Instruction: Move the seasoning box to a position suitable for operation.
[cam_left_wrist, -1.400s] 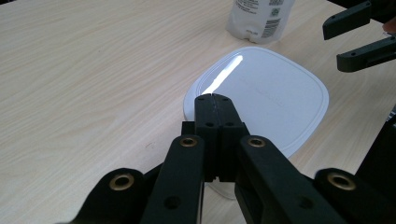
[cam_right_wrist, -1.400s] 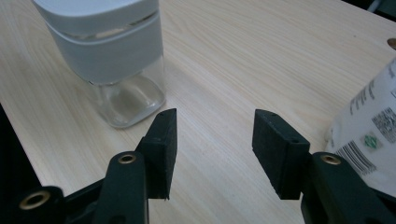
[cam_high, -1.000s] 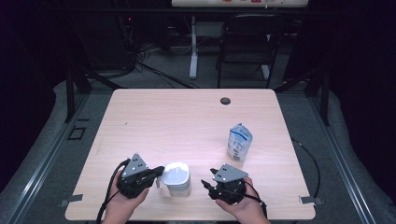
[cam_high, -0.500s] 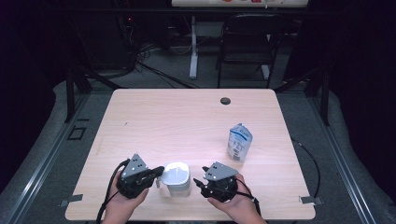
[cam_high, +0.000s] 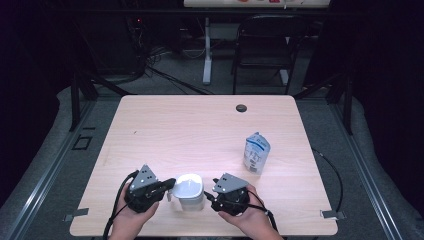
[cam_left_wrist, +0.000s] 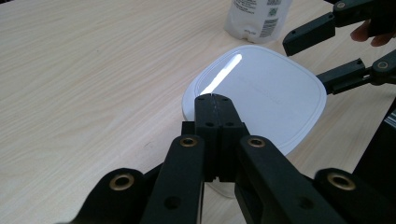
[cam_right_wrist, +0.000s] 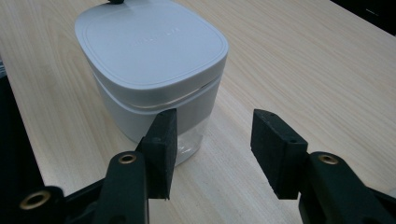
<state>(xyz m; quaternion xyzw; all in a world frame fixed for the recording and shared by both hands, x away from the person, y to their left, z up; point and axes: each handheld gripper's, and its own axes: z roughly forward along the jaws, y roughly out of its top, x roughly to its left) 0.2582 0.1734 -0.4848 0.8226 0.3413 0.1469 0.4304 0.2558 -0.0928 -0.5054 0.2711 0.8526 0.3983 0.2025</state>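
Note:
A white container (cam_high: 190, 191) with a rounded square lid (cam_left_wrist: 261, 95) and a clear lower body (cam_right_wrist: 189, 142) stands near the table's front edge. My left gripper (cam_high: 169, 184) is shut, and its joined tips (cam_left_wrist: 212, 100) lie on the near rim of the lid; whether they pinch anything thin I cannot tell. My right gripper (cam_high: 211, 195) is open just to the right of the container. In the right gripper view (cam_right_wrist: 219, 144) its left jaw stands in front of the container's lower body, and nothing is between the jaws. The right gripper (cam_left_wrist: 306, 63) also appears beyond the lid in the left gripper view.
A blue and white pouch (cam_high: 256, 152) stands upright to the right, behind the right gripper (cam_left_wrist: 257, 16). A dark round hole (cam_high: 241, 108) sits near the far edge of the wooden table (cam_high: 175, 130). A chair and cables lie beyond the table.
The right gripper has shifted a little to the left, closer to the container. The left gripper and the container have stayed put.

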